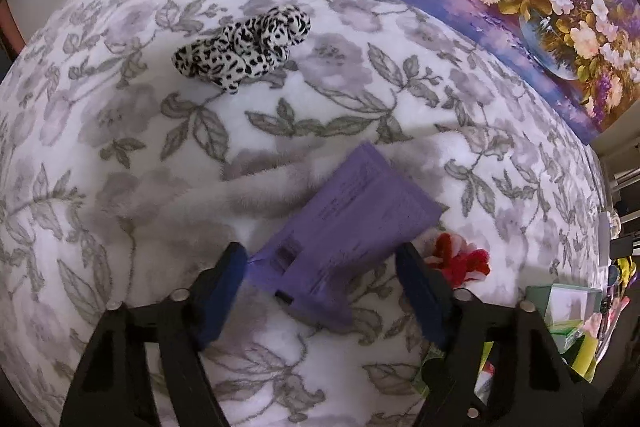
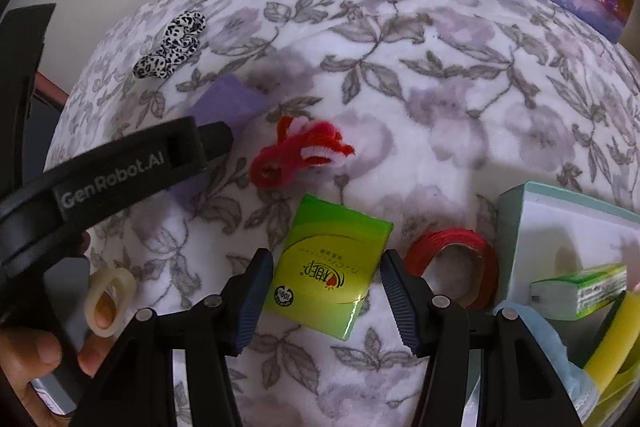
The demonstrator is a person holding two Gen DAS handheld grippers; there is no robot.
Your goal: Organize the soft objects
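Over the floral fleece blanket (image 1: 120,147), your left gripper (image 1: 320,287) straddles the flat purple packet (image 1: 344,211), jaws wide, not yet pressing. Your right gripper (image 2: 320,291) brackets the green tissue pack (image 2: 328,267), jaws part-open, likely bound for the white box (image 2: 560,227) alongside.

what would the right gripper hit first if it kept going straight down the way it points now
Most likely the flat green glossy tissue packet, which lies between the right gripper's open fingers on the floral plush blanket. The pads do not look to be touching it yet, though depth is hard to judge.
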